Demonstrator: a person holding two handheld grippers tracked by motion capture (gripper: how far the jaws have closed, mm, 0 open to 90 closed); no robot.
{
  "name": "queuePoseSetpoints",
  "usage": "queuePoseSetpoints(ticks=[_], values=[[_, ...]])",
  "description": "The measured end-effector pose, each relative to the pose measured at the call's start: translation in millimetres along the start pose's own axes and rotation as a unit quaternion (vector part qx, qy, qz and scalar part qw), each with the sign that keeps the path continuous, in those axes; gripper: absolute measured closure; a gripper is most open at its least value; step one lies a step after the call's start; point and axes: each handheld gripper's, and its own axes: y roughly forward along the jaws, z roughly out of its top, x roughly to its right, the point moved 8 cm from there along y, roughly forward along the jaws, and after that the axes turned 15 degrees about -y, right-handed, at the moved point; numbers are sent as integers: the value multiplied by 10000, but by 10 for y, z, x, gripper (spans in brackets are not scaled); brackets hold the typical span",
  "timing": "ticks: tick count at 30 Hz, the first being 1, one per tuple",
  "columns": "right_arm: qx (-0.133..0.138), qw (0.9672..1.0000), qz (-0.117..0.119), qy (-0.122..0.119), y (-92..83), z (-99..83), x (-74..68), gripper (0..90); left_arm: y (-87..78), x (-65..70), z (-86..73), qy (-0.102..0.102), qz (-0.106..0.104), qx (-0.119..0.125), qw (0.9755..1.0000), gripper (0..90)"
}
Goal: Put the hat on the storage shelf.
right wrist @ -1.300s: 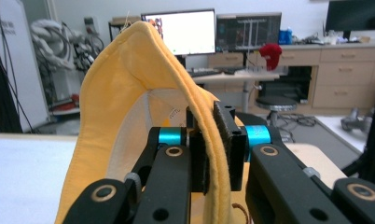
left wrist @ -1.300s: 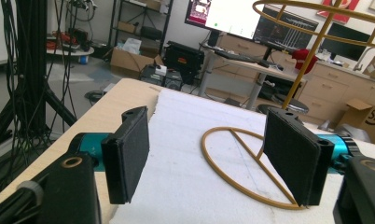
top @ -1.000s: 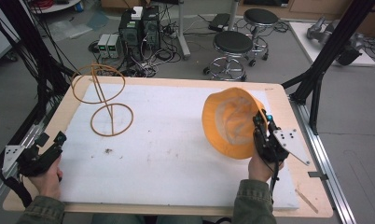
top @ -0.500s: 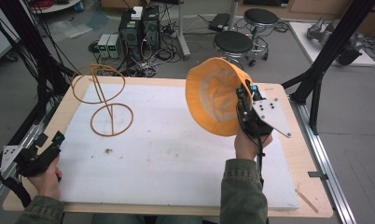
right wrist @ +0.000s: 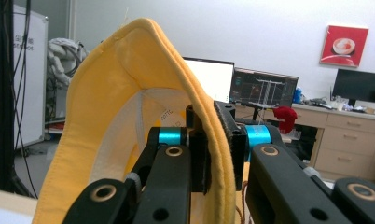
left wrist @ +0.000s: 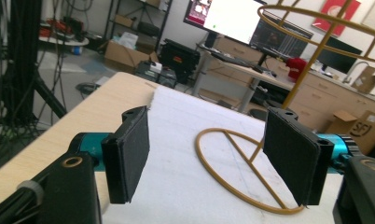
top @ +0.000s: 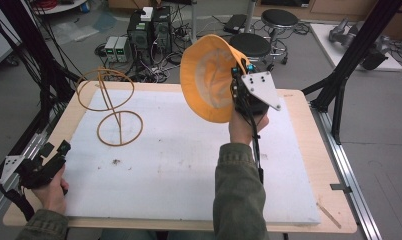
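Jaws of the right tool [right wrist: 212, 144] are pressed together on the brim of a yellow hat [right wrist: 129, 116] — the padded edge runs straight up between them in the right gripper view. Small print shows on the white lining inside the crown, too blurred to read. From the high view, the right tool [top: 237, 87] sits upper centre of the frame, raised above the white mat [top: 179, 160] on the worktop [top: 309, 135], with the hat [top: 209, 80] hanging to its left, open side facing the camera.

Lower left of that view, the left tool [top: 56, 150] rests in the person's hand at the worktop's near edge, apart from everything. In the left gripper view its jaws stand spread wide around empty space [left wrist: 206, 158], the base ring of a wire stand [left wrist: 241, 172] lying beyond them on the mat. The stand [top: 111, 107] is at the upper left of the high view — well apart from the hat. A cardboard box [left wrist: 358, 128] at the right of the left gripper view bears letters that look like "SFI".
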Motion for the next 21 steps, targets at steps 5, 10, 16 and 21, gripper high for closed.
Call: queuePoseSetpoints(ticks=[5, 10, 16, 21], values=[[8, 10000, -37, -64, 280, 95, -135, 841, 10, 22, -16, 3, -59, -16, 10000, 320], [126, 9999, -18, 14, 457, 168, -253, 841, 21, 2, -6, 25, -23, 22, 10000, 320], [134, 9998, 14, -120, 659, 210, -381, 841, 18, 45, -16, 137, -29, 70, 9999, 325], [81, 9998, -51, -193, 836, 229, -514, 841, 19, 54, -18, 176, -37, 78, 9998, 325]])
